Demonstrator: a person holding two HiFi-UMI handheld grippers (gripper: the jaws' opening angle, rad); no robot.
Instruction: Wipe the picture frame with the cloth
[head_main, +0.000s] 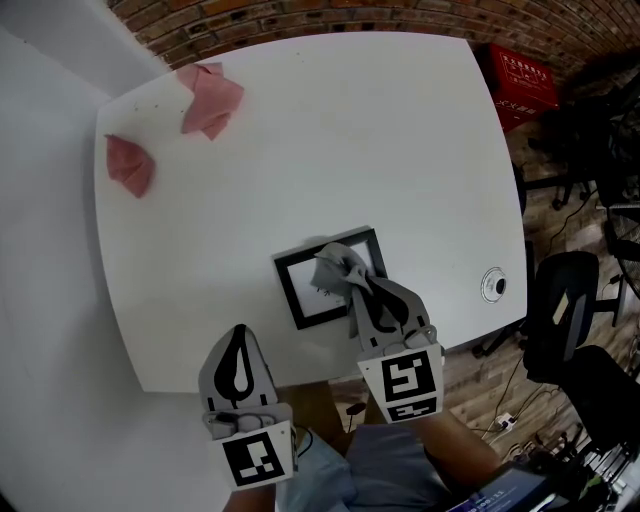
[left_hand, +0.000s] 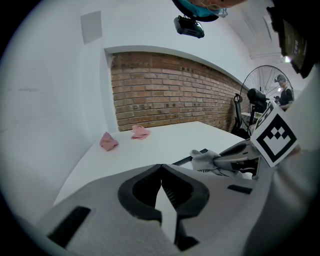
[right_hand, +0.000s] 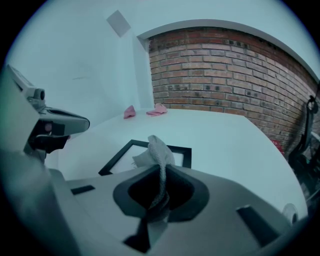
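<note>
A black picture frame (head_main: 300, 290) with a white picture lies flat near the table's front edge. My right gripper (head_main: 362, 283) is shut on a grey cloth (head_main: 338, 265), which bunches over the frame's right half. In the right gripper view the cloth (right_hand: 155, 150) sticks up between the closed jaws, with the frame (right_hand: 115, 159) just beyond. My left gripper (head_main: 238, 362) hovers at the front edge, left of the frame, jaws shut on nothing. From the left gripper view the cloth (left_hand: 204, 158) and the right gripper (left_hand: 245, 155) show to the right.
Two pink cloths (head_main: 211, 98) (head_main: 130, 164) lie at the white table's (head_main: 400, 130) far left corner. A round grommet (head_main: 492, 284) sits near the right edge. A red crate (head_main: 523, 80) and office chairs (head_main: 565, 310) stand on the floor to the right.
</note>
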